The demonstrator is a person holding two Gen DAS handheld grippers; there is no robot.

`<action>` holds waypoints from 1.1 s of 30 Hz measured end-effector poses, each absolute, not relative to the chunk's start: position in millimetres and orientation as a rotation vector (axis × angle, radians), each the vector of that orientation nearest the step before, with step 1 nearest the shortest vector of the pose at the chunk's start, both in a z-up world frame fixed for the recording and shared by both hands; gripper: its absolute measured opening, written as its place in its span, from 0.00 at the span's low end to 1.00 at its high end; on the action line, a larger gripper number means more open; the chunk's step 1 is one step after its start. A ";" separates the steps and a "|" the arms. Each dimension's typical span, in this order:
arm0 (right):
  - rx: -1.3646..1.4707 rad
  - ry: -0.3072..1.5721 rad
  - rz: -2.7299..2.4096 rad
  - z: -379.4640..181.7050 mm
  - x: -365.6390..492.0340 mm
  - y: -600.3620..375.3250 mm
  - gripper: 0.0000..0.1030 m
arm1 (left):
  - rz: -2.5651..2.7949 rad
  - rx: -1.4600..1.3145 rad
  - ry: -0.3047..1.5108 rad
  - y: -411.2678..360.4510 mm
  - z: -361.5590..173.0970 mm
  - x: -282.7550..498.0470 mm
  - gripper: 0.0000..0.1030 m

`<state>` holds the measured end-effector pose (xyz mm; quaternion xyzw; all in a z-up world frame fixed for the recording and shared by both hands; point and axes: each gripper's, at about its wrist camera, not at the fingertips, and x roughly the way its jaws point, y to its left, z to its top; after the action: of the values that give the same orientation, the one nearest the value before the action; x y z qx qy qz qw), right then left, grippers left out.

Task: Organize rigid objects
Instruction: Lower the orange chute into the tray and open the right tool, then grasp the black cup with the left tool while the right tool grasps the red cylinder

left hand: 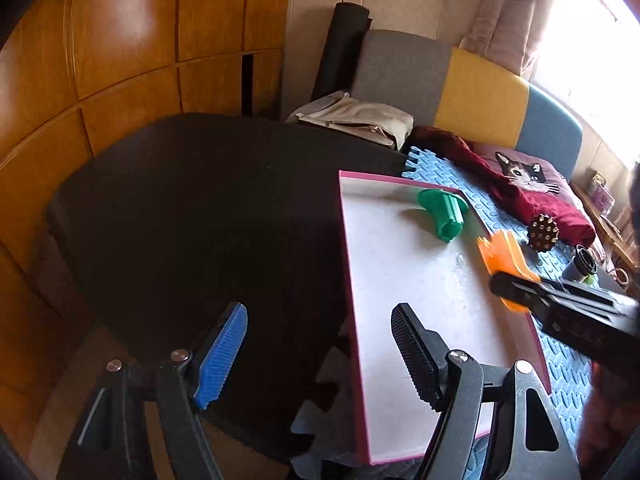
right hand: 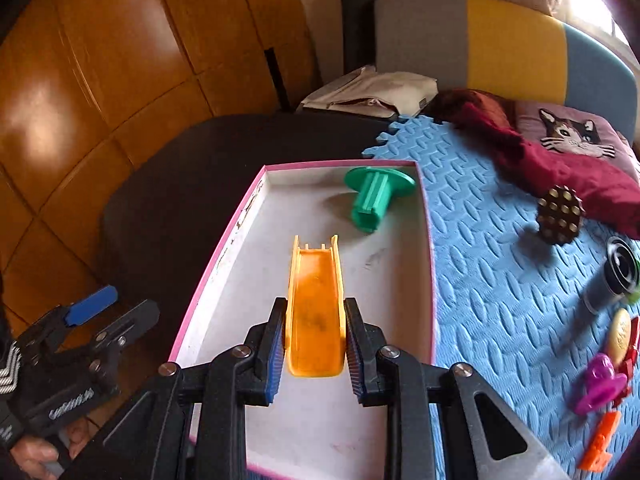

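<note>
Orange chute clamped in right hand-held gripper; left one gapes empty.

Glossy wooden wardrobe, grey-yellow-blue headboard, bright curtained window.

Background's pretty homey: glossy orange-brown wooden wardrobe panels fill the left side, with a dark rolled-up mat standing upright at the far wall. A padded headboard in grey, yellow and blue runs along the far right. A beige canvas bag lies just in front of it, beside a crumpled maroon cloth and a cat-face pillow.
</note>
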<state>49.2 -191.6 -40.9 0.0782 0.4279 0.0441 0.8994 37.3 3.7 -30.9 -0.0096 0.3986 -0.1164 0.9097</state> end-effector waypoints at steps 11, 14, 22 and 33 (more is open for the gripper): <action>0.170 0.967 -0.014 -75.2 97.0 -214.1 0.28 | -0.250 -0.017 0.849 2.9 -39.9 41.3 0.73; 0.230 0.932 -0.012 -69.8 86.2 -224.8 0.42 | -0.248 -0.014 0.852 1.2 -41.0 43.1 0.73; 0.212 0.767 -0.090 -35.8 33.9 -238.7 0.65 | -0.245 0.012 0.833 -6.5 -38.1 39.2 0.82; 0.211 0.497 -0.294 17.7 -32.2 -277.5 0.80 | -0.270 0.069 0.757 -22.1 -19.4 22.6 0.93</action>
<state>-32.2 -277.5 17.7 0.1039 0.2448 -0.1445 0.9531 22.6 -22.1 -19.4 0.0337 0.3682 -0.1311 0.9198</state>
